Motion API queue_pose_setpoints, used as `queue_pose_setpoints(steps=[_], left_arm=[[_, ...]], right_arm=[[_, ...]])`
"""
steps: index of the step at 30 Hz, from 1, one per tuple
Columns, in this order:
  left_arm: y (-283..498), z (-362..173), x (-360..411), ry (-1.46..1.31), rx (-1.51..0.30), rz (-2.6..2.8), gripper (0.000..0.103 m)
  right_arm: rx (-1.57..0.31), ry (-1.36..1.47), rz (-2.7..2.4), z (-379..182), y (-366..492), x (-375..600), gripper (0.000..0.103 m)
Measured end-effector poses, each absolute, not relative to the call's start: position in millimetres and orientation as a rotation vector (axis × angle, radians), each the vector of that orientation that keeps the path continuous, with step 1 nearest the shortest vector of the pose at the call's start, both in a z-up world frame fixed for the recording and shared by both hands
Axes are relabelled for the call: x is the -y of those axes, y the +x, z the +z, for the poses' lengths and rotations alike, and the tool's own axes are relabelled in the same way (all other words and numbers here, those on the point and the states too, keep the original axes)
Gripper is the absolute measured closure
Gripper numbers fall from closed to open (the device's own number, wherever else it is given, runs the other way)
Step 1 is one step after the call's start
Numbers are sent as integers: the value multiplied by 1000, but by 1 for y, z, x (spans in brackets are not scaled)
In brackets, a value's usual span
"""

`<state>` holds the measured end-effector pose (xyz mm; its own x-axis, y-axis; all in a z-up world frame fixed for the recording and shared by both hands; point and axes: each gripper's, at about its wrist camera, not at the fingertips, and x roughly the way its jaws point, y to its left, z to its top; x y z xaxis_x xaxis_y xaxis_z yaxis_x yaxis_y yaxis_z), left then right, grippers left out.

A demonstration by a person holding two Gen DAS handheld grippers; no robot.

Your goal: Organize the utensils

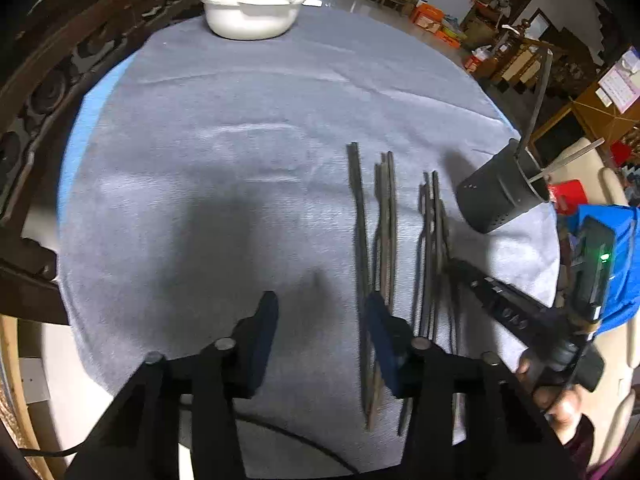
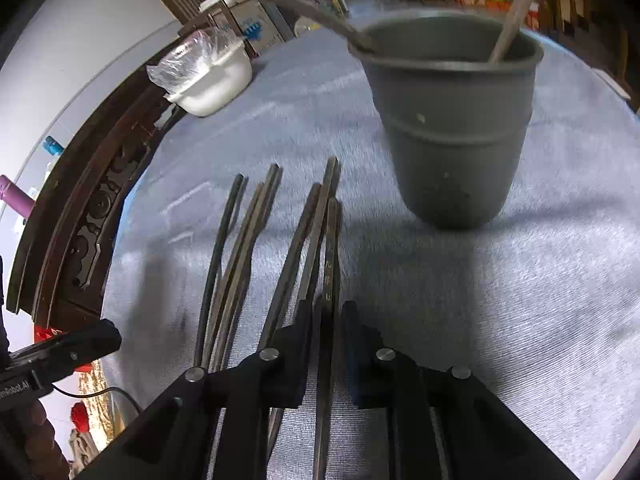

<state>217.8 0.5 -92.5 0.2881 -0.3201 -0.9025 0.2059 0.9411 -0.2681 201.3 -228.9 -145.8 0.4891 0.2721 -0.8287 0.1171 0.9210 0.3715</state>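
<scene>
**Chopsticks laid out, holder waiting**

While the left gripper [image 1: 320, 320] hangs over the grey tablecloth [image 1: 224, 152] with its jaws spread wide and nothing between them, the nearest dark chopsticks [image 1: 362, 264] lie just outside its right-hand finger, running away from it in a rough row. Far ahead of the jaws, past a bare stretch of cloth, sits a white bowl [image 1: 252, 16] with clear plastic bunched on top.

Further right, more of the sticks lie side by side, and the right gripper [image 2: 326, 316] sits low over them. Its jaws stand narrowly apart with one chopstick [image 2: 330, 248] passing between the pads; whether they actually pinch it I cannot tell. The other sticks fan out to the left of those jaws.

Ahead of the right jaws and a little to their right stands the grey utensil holder [image 2: 452, 128], upright on the cloth, with two long utensils leaning against its rim.
</scene>
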Motion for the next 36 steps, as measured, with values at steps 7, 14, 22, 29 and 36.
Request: queue_pose_setpoints(steps=[7, 14, 22, 29, 36], left_arm=[[240, -106, 16, -123, -1280, -381, 76], [260, -127, 28, -163, -1354, -373, 77], [287, -127, 44, -189, -1353, -364, 77], [295, -140, 47, -203, -1390, -352, 77], [292, -144, 44, -198, -1378, -343, 94]], right_arm=[[-1073, 401, 35, -146, 192, 243, 94], [-1094, 447, 23, -146, 183, 259, 93], [-1093, 443, 36, -147, 183, 260, 93], [-1091, 442, 42, -147, 183, 260, 93], [-1087, 466, 50, -148, 183, 262, 93]])
